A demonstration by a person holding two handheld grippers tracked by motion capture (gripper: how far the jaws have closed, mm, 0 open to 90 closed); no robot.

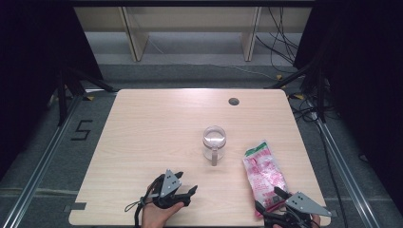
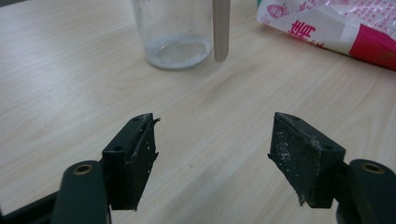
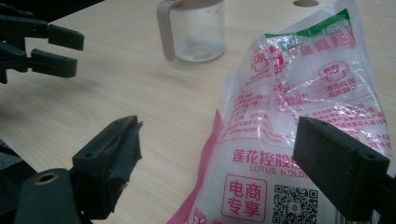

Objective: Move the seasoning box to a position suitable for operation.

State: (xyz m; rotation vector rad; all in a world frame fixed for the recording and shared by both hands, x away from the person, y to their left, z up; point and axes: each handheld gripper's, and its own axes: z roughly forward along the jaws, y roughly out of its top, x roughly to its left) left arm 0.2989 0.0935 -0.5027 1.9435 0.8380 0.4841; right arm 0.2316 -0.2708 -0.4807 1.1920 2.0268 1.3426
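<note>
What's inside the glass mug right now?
The mug looks nearly empty: through its clear wall, the left gripper view shows just a thin whitish film or residue on the bottom. Its handle covers a strip of the wall, so that part of the inside stays unseen.

We see a light wooden table (image 1: 157, 133) with a clear glass mug (image 1: 214, 141) standing upright near its middle, handle turned toward the near edge, and a pink and white plastic bag (image 1: 263, 173) lying flat to its right, apart from it. Our left gripper (image 1: 186, 189) sits low over the near edge with its jaws apart and nothing between them, pointing toward the mug. Our right gripper (image 1: 268, 198) is at the bag's near end, jaws spread on either side of it.
</note>
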